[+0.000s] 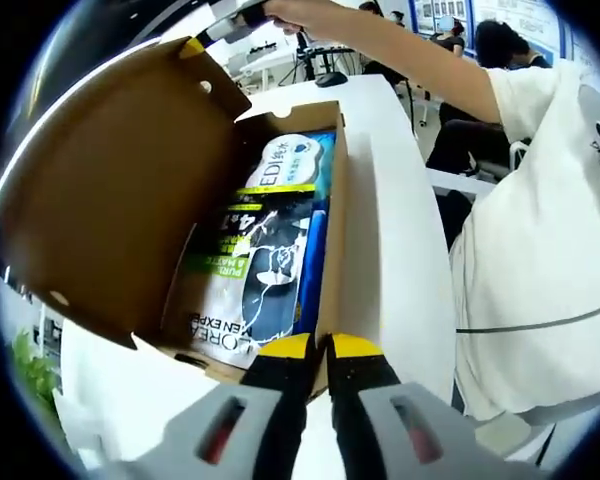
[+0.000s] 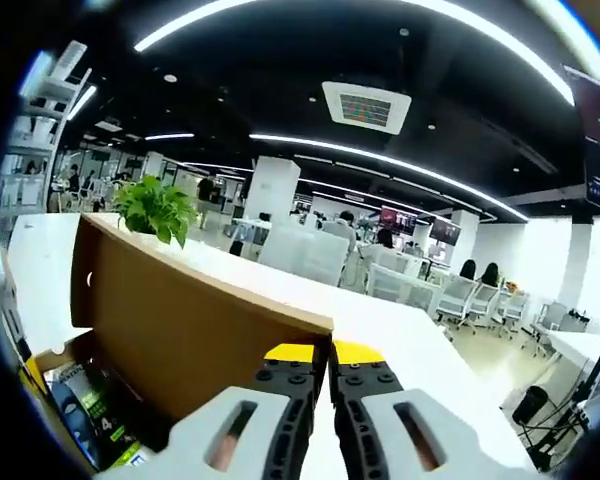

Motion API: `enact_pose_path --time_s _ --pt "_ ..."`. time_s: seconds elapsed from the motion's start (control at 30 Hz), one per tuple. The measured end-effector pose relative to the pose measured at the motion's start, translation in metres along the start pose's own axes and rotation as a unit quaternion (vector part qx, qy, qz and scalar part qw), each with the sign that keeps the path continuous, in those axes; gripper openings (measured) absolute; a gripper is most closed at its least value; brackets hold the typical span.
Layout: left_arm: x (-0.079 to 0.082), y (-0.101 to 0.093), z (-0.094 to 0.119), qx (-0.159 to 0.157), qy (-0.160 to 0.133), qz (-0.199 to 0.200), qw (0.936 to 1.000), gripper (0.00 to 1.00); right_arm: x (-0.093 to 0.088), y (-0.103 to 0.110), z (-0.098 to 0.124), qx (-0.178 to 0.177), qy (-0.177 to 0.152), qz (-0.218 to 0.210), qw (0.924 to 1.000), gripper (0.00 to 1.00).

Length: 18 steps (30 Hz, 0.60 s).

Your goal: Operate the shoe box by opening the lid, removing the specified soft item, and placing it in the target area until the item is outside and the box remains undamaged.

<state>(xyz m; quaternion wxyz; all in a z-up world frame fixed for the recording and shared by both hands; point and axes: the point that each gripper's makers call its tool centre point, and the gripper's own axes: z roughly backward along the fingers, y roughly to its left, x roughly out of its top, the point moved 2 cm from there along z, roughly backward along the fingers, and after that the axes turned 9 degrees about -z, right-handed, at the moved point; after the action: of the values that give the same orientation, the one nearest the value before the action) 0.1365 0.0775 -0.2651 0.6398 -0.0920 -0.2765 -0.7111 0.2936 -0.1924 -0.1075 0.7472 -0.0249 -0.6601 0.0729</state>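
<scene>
White table [image 1: 400, 200] carries the brown cardboard shoe box [image 1: 335, 230], and behind it spreads an open office with long ceiling light strips, white desks and chairs.

From the left gripper view the box stands open, its lid [image 1: 110, 190] swung up and back to the left with the plain brown inside facing out. Inside lie soft printed packets [image 1: 265, 255], white, black, green and blue, their long axis running along the box away from the camera. The left gripper [image 1: 318, 348] has its yellow-tipped jaws together, empty, just at the near end wall of the box. A person in a white shirt [image 1: 540, 250] stands at the right, with an arm [image 1: 380, 40] reaching across to the lid's top edge.

From the right gripper view the lid's outer face [image 2: 180, 330] appears instead, with a corner of the packets [image 2: 90, 410] at lower left and a green potted plant [image 2: 158, 208] beyond. The right gripper [image 2: 325, 352] has its jaws closed against the lid's upper edge, though whether they pinch it I cannot tell.
</scene>
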Motion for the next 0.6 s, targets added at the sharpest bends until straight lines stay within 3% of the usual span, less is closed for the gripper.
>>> enact_pose_path --time_s 0.3,0.47,0.53,0.6 --pt "0.0 0.0 0.0 0.002 0.0 -0.004 1.0 0.05 -0.001 -0.001 -0.011 0.011 0.021 0.005 0.9997 0.02" --pt "0.0 -0.001 0.0 0.003 0.001 -0.003 1.0 0.05 -0.002 -0.003 -0.019 0.029 0.027 -0.031 0.9987 0.01" --pt "0.0 0.0 0.0 0.003 0.002 -0.002 1.0 0.06 -0.005 -0.004 -0.022 0.048 0.021 -0.114 0.9921 0.01" --pt "0.0 0.0 0.0 0.004 0.002 -0.002 1.0 0.06 -0.006 -0.005 -0.024 0.044 0.019 -0.106 0.9932 0.01"
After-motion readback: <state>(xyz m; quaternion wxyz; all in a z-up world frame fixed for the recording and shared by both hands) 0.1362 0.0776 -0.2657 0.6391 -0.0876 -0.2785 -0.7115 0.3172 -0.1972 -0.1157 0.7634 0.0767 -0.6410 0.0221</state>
